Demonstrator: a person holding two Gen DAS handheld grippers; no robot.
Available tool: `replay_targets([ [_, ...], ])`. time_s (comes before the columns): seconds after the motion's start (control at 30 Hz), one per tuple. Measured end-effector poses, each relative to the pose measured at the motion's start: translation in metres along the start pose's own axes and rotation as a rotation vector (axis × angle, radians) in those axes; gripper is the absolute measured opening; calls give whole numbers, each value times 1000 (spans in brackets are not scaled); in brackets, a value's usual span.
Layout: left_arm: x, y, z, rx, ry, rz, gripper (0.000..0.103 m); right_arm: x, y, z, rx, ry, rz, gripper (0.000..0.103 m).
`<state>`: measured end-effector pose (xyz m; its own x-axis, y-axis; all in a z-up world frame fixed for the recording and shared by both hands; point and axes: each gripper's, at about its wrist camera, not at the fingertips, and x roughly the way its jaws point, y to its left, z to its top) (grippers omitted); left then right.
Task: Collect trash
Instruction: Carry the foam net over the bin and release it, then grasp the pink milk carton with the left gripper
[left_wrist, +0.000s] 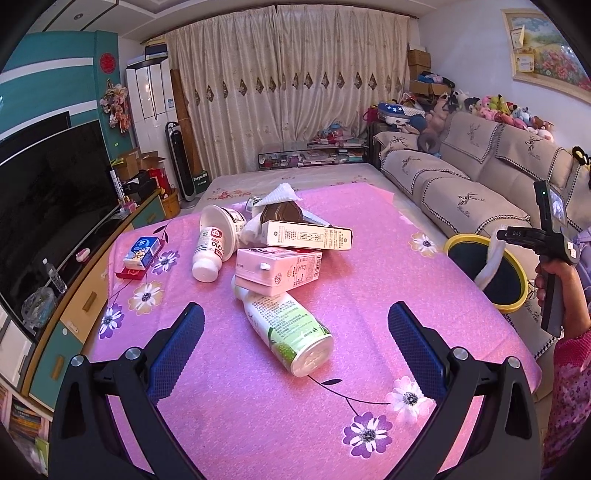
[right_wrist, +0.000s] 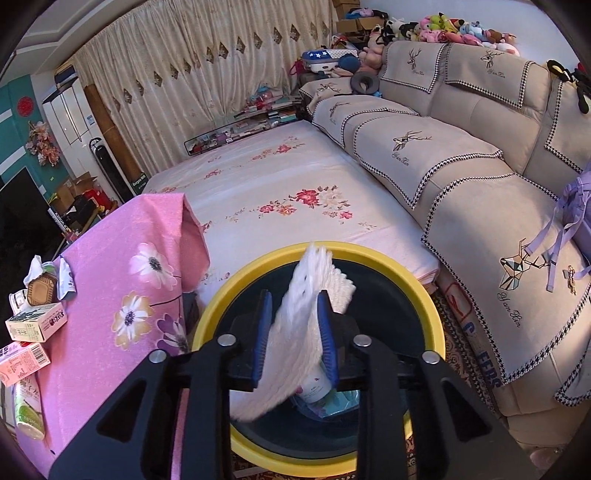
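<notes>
Right now my right claw (right_wrist: 294, 332) hangs over the yellow-rimmed bin (right_wrist: 258, 267) with a white tissue (right_wrist: 299, 325) between its pads, which look slack, so I judge it is dropping in. Some wrappers already lie inside. My left claw (left_wrist: 295, 354) is spread and empty above the pink worktop (left_wrist: 369, 266), where cartons (left_wrist: 277, 271), bottles (left_wrist: 286, 332) and crumpled tissues remain.

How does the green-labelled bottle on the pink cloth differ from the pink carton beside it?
The green-labelled bottle is round with a white cap end; the pink carton is a flat-sided box. The bottle lies straight on the cloth; the carton rests partly on the bottle's far end. The bottle lies nearer the left tongs. Both lie on their sides.
</notes>
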<state>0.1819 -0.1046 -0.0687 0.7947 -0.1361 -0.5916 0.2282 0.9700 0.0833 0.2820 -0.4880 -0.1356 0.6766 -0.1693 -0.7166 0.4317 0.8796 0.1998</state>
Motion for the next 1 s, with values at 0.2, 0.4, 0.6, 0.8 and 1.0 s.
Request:
replay_targets([
  [0.2, 3, -1, -1, 1, 4, -4, 98, -9, -1, -6, 2, -2, -2, 29],
  [0.4, 14, 4, -1, -6, 11, -6, 98, -29, 7, -18, -29, -20, 16, 34],
  [0.6, 41, 21, 8, -19, 18, -7, 98, -44, 19, -30, -67, -24, 34, 35],
  [0.8, 72, 38, 24, 4, 11, -29, 98, -48, 26, -33, -79, -20, 49, 37],
  [1.0, 111, 50, 31, 31, 69, -37, 98, -46, 30, -35, -85, -10, 59, 37],
])
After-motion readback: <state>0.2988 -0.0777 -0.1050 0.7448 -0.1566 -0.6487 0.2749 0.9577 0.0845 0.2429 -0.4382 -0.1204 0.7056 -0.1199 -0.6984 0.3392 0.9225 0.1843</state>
